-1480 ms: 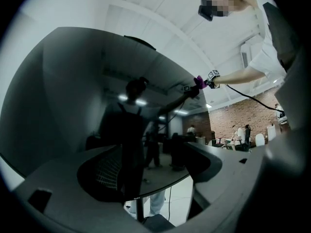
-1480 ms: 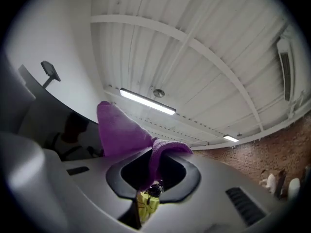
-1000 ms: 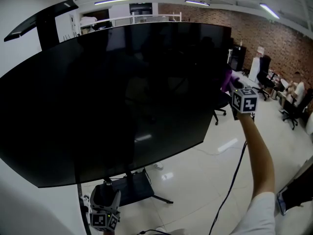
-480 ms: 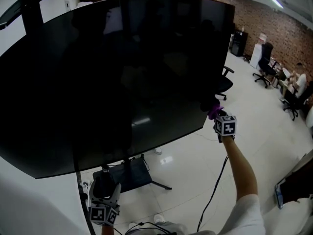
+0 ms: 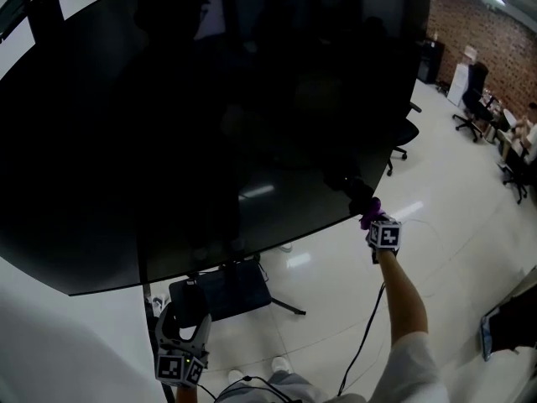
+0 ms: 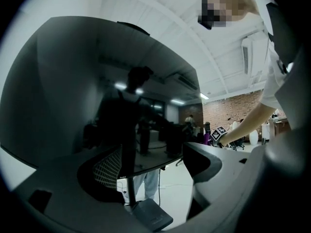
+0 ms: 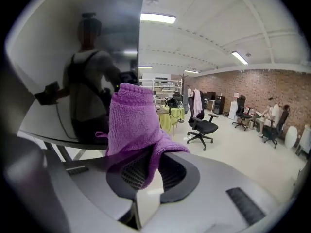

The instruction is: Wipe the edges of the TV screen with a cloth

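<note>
Your TV screen (image 5: 210,116) stands upright, large, dark and glossy. Your purple cloth (image 7: 132,125) is bunched at its lower right corner.

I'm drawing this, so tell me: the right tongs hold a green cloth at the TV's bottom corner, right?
Not green: the cloth is purple. The right gripper view shows it pinched in the right tongs, at the TV's bottom corner.

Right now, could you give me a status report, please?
Right gripper shut on purple cloth, at lower right corner of TV screen. Left gripper open, empty, low. No obstruction seen.
</note>
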The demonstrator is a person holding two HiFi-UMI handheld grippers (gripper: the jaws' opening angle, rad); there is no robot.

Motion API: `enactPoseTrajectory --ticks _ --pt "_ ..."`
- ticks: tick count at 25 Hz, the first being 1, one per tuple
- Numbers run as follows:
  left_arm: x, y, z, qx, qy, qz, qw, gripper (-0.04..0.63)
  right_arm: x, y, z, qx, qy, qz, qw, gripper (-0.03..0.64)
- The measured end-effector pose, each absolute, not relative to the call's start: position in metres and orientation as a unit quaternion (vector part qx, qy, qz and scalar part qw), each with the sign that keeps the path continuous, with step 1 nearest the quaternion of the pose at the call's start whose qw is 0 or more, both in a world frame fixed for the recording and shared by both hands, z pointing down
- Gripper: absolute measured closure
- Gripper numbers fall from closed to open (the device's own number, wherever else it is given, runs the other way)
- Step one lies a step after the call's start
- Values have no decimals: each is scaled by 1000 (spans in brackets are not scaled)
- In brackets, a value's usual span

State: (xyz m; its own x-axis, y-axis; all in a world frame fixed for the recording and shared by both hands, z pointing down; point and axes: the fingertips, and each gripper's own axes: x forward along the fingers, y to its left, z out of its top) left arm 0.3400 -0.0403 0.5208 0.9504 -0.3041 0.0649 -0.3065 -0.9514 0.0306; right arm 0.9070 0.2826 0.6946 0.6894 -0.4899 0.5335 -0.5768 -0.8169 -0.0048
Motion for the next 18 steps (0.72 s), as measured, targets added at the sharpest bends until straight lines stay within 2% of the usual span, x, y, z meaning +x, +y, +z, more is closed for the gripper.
enactPoseTrajectory --ticks 4,8,13,18 --pt "330 -53 532 985 -169 39 9 224 911 262 698 912 -308 268 -29 560" --pt "333 -41 520 985 -166 39 30 224 901 268 706 910 -280 295 -83 560" --pt "318 -43 512 985 -164 36 31 224 868 252 704 888 -263 321 -199 560" --pt "290 -69 522 985 -171 30 8 224 822 211 705 872 -300 333 -196 561"
